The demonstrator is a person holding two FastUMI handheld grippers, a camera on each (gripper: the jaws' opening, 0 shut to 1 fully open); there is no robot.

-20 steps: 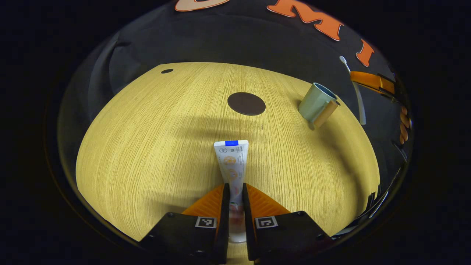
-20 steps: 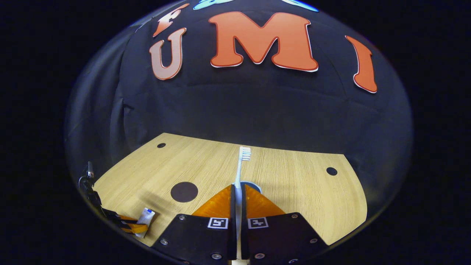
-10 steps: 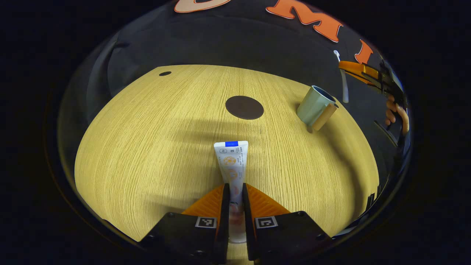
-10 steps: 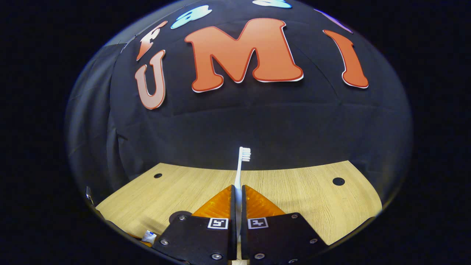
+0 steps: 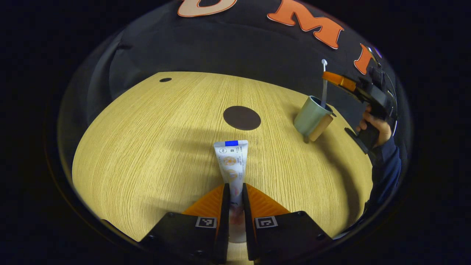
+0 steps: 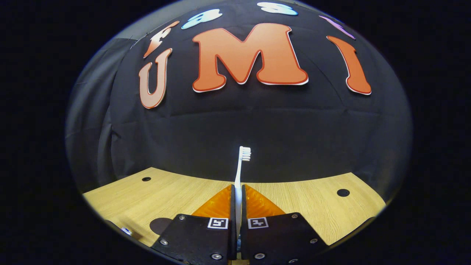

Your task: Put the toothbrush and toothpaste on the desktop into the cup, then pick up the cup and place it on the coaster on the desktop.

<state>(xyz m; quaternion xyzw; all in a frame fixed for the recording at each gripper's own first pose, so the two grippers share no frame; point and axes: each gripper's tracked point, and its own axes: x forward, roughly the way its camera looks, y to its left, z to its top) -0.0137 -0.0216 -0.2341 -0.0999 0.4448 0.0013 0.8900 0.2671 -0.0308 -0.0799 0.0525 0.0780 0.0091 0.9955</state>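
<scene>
In the left gripper view my left gripper (image 5: 235, 189) is shut on a white toothpaste tube (image 5: 232, 158) with a blue end, held low over the wooden desktop (image 5: 147, 147). Farther right stands a pale green cup (image 5: 311, 117) with a tan handle. The right gripper (image 5: 333, 78) holds a white toothbrush (image 5: 324, 82) upright, its lower end inside the cup's mouth. In the right gripper view my right gripper (image 6: 238, 189) is shut on the toothbrush (image 6: 241, 167), bristles up.
A dark round coaster (image 5: 241, 117) lies mid-desktop, left of the cup, its edge also seen as the coaster (image 6: 160, 224) at lower left. Small dark holes (image 5: 165, 79) (image 6: 343, 192) mark the desktop's far corners. A hand and dark sleeve (image 5: 382, 147) hold the right gripper.
The right gripper has swung the toothbrush upright and moved it left and down, so its lower end now sits in the cup. The left gripper still grips the toothpaste tube, barely moved.
</scene>
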